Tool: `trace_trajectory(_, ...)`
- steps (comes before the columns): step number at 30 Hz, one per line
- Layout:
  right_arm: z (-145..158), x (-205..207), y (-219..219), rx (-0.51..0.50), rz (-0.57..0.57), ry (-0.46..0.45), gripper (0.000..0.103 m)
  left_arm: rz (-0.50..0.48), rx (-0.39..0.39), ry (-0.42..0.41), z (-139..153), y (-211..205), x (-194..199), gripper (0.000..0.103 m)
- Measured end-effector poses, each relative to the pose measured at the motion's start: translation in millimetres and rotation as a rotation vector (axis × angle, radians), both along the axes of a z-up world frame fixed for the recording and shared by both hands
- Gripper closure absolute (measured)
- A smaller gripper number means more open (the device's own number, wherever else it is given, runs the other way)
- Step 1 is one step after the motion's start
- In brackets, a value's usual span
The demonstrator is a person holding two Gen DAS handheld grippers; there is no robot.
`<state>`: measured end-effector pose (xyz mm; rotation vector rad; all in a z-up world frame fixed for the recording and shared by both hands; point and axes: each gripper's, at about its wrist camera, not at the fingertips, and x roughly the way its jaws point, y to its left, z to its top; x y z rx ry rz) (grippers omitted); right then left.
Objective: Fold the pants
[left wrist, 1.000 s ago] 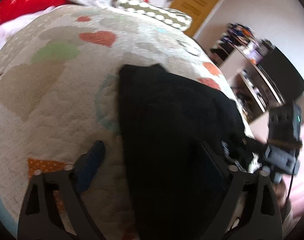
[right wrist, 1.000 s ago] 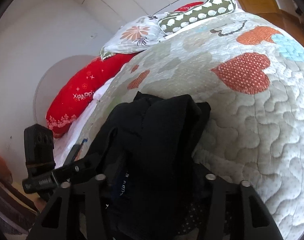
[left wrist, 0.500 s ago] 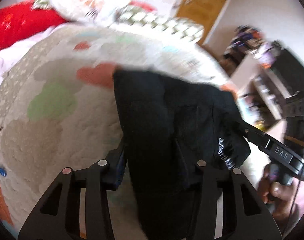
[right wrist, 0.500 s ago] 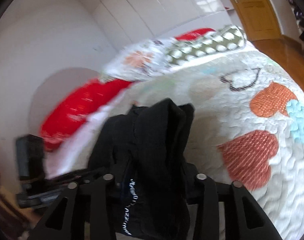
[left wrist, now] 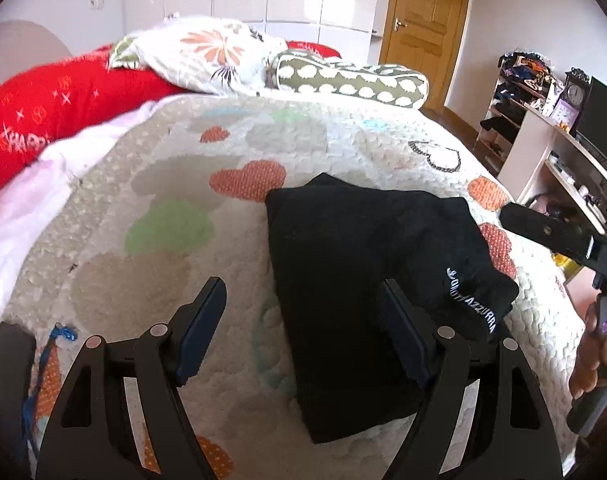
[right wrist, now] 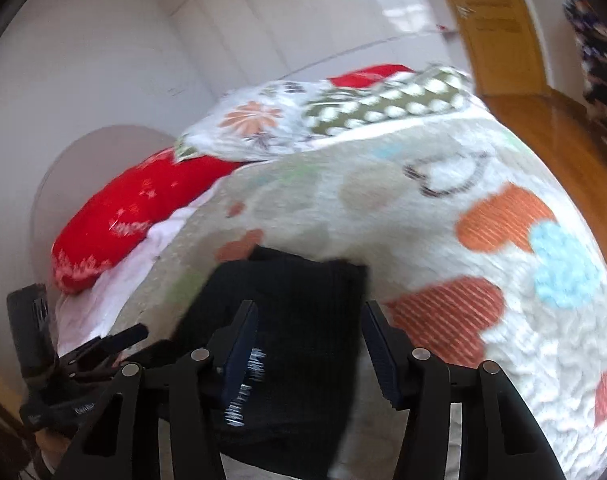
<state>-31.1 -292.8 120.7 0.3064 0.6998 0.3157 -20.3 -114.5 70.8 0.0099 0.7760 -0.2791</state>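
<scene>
Both grippers, left (left wrist: 299,320) and right (right wrist: 309,344), have released the black pants (left wrist: 367,280), jaws apart; fold seemingly done, smoothing at 3 o'clock next.

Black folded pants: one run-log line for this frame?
black folded pants flat on heart-print quilt | left gripper jaws open, empty | right gripper jaws open, empty | no grasp

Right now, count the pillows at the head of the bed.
3, perhaps more hidden behind. The red pillow lies at the left, the floral pillow sits in the middle on top of it, and the green spotted pillow lies at the right.
</scene>
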Motion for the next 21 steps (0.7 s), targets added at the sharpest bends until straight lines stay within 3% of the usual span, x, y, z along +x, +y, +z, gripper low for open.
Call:
trace_trajectory(4, -7, 24, 25, -0.012, 0.050, 0.023, 0.059, -0.013, 0.054, 0.027, -14, -16, 6, 0.024)
trace_trajectory(9, -43, 54, 30, -0.062, 0.017, 0.117, 0.063, -0.012, 0.045, 0.026, -24, -23, 7, 0.023)
trace_trajectory(11, -51, 58, 21, -0.016, 0.004, 0.115, 0.063, -0.014, 0.048, 0.026, -25, -25, 9, 0.023)
trace_trajectory(16, -35, 43, 18, -0.019, 0.008, 0.117, 0.063, -0.007, 0.036, 0.036, -25, -22, 8, 0.023)
trace_trajectory(21, -17, 3, 20, -0.038, 0.031, 0.074, 0.063, 0.012, 0.012, 0.045, -17, -14, -1, 0.024)
